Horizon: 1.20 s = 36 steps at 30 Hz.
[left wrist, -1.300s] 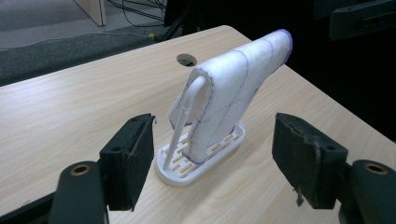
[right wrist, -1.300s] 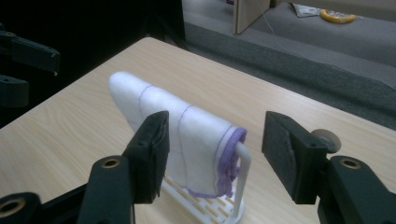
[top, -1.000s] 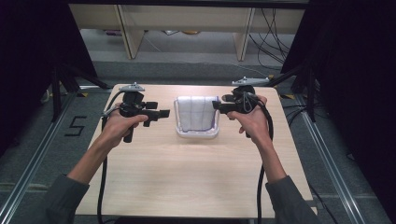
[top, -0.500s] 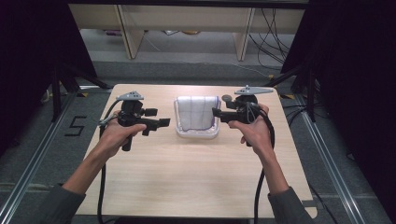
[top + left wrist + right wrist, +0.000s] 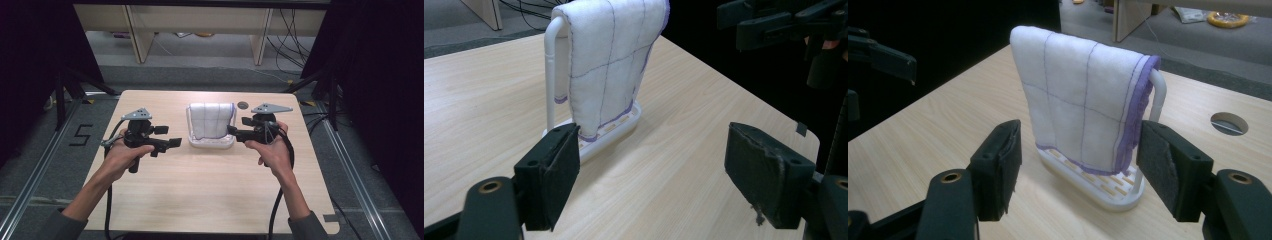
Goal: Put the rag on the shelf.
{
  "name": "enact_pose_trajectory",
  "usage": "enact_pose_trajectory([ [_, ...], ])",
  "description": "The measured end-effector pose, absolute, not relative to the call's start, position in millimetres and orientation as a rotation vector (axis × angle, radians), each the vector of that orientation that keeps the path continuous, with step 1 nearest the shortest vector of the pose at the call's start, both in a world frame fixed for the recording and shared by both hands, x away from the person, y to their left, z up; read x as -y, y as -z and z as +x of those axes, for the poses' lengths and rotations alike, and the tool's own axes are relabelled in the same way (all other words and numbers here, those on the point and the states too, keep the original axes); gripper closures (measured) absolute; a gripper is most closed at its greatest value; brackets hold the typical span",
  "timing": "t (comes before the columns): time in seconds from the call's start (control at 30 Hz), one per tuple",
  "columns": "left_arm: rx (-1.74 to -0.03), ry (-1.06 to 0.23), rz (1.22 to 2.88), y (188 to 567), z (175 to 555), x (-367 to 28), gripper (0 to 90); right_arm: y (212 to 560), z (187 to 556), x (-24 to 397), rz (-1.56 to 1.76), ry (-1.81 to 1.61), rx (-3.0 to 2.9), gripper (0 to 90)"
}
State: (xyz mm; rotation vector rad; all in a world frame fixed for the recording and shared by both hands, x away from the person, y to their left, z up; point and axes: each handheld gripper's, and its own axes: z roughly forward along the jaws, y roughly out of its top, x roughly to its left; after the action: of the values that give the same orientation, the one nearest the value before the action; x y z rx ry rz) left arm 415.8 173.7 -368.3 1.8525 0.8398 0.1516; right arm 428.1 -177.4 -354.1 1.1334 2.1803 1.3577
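Observation:
A white cloth point(image 5: 212, 121) with purple edging and thin grid lines hangs over a white rack point(image 5: 210, 144) at mid-table. My left gripper point(image 5: 172, 142) is level to the rack's left and points at it. Its jaws have just been opening, and they stand open with nothing between them. My right gripper point(image 5: 235, 131) points at the rack from the right, open and close to the cloth's edge. In the left gripper view the cloth point(image 5: 609, 65) lies beyond my left gripper point(image 5: 655, 135). In the right gripper view the cloth point(image 5: 1078, 100) shows between the open jaws of my right gripper point(image 5: 1080, 132), apart from both pads.
The wooden table point(image 5: 200, 185) has a round cable hole point(image 5: 243, 105) behind the rack's right end. Shelf legs and loose cables lie on the floor beyond the far edge. A "5" mark point(image 5: 82, 135) is on the floor at the left. Dark curtains flank both sides.
Both hands have drawn back toward the person's side and a little lower. The grippers now sit level with the rack's base instead of its far end.

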Motion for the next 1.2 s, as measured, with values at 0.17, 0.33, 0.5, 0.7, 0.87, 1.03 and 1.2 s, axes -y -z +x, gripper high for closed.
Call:
enact_pose_trajectory([
  [0.17, -0.824, -0.147, 1.859, 371.4, 408.2, -172.5, 20.7, 358.7, 422.3, 177.2, 1.12, -1.378, -2.197, 35.6],
  [0.33, -0.817, -0.149, 1.855, 376.7, 402.1, -174.3, 20.4, 362.0, 415.7, 177.0, 1.133, -1.378, -2.203, 35.3],
  [0.5, -0.815, -0.158, 1.877, 381.7, 396.2, -175.3, 20.4, 366.5, 410.7, 175.9, 1.127, -1.408, -2.203, 34.8],
  [0.7, -0.791, -0.148, 1.889, 389.5, 389.0, -173.4, 20.0, 373.6, 404.9, 174.6, 1.133, -1.4, -2.215, 32.3],
  [0.87, -0.778, -0.147, 1.898, 396.3, 383.0, -171.7, 19.5, 377.7, 401.9, 171.2, 1.146, -1.406, -2.229, 32.3],
  [1.03, -0.782, -0.138, 1.908, 404.6, 378.0, -173.1, 19.5, 382.9, 399.4, 167.2, 1.135, -1.426, -2.228, 32.3],
  [1.2, -0.777, -0.131, 1.911, 412.9, 372.4, -175.5, 19.3, 390.1, 398.5, 164.7, 1.098, -1.417, -2.259, 32.3],
])
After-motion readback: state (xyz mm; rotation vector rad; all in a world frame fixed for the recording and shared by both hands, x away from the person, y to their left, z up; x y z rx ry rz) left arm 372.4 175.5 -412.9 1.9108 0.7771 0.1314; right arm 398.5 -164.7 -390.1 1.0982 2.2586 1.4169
